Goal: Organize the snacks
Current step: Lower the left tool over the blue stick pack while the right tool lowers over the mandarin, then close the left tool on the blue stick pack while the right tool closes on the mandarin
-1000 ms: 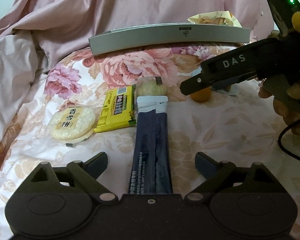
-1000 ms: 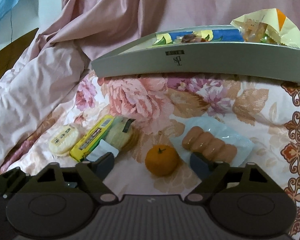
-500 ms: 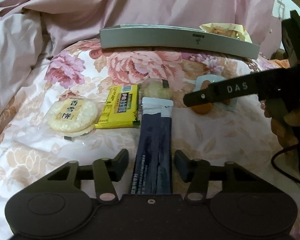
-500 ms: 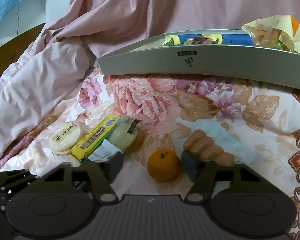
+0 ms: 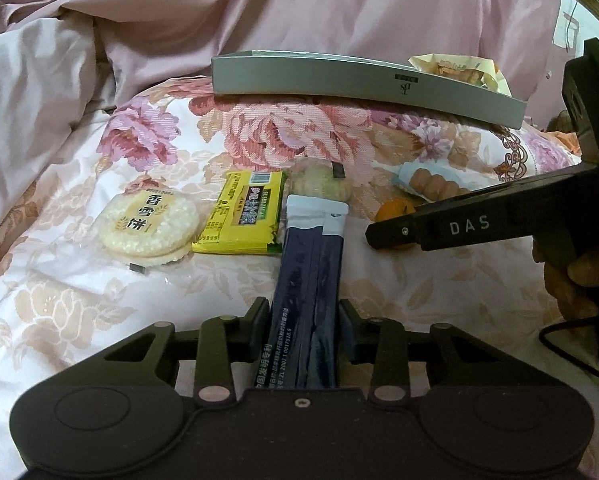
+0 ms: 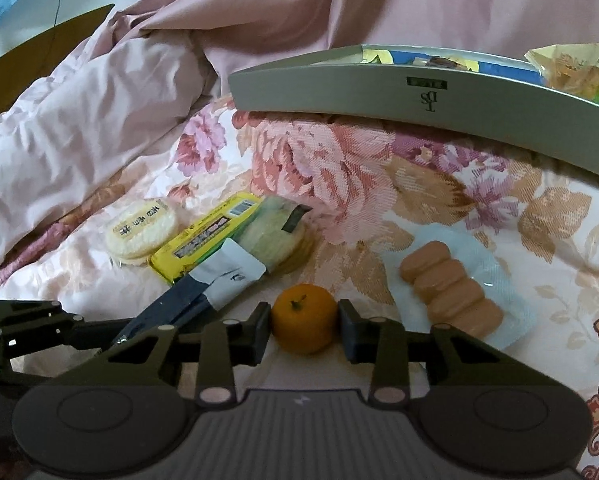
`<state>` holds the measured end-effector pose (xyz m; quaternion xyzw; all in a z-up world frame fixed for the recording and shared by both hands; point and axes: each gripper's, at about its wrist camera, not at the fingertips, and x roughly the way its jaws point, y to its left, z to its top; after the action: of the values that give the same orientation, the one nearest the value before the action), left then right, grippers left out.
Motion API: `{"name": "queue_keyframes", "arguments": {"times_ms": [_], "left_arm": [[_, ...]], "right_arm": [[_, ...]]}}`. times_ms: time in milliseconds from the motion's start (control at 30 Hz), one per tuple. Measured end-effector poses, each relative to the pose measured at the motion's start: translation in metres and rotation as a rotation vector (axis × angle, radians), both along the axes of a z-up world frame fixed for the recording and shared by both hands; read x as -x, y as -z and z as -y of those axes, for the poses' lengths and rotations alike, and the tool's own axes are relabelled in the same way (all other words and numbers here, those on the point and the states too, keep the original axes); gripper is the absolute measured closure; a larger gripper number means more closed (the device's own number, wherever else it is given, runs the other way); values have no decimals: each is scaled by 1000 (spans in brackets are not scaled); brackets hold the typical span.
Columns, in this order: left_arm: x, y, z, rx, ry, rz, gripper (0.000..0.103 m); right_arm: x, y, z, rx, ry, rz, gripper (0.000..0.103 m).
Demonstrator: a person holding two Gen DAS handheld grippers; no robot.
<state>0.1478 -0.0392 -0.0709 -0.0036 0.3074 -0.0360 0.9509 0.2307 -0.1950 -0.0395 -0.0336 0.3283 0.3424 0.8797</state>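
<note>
Yellow bar pack point(image 5: 248, 216) beside rice cracker point(image 5: 150, 225), grey tray point(image 5: 363, 88) beyond

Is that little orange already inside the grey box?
No, the orange sits on the flowered bedspread between the right tongs, well short of the grey box.

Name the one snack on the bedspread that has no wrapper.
The small orange, bare-skinned with a green stem; the other snacks lie in packets. The right gripper is shut on it.

Bed cover point(image 6: 339, 168): floral pattern, pink and tan blooms, spread across the centre.
Pink sheet point(image 6: 79, 128): rumpled, heaped from 9 to 12 o'clock.
Blue cloth point(image 6: 3, 4): strip at 10 o'clock corner.
</note>
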Motion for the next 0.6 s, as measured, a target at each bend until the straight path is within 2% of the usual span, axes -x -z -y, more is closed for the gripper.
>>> {"name": "queue_keyframes", "arguments": {"times_ms": [233, 400, 600], "left_arm": [[1, 0, 1, 2, 10, 0, 67], [4, -1, 2, 7, 3, 12, 69], [7, -1, 1, 26, -3, 27, 70]], "right_arm": [[6, 0, -6, 50, -22, 8, 65], [8, -1, -5, 49, -21, 13, 66], [14, -3, -11, 73, -38, 50, 66]]}}
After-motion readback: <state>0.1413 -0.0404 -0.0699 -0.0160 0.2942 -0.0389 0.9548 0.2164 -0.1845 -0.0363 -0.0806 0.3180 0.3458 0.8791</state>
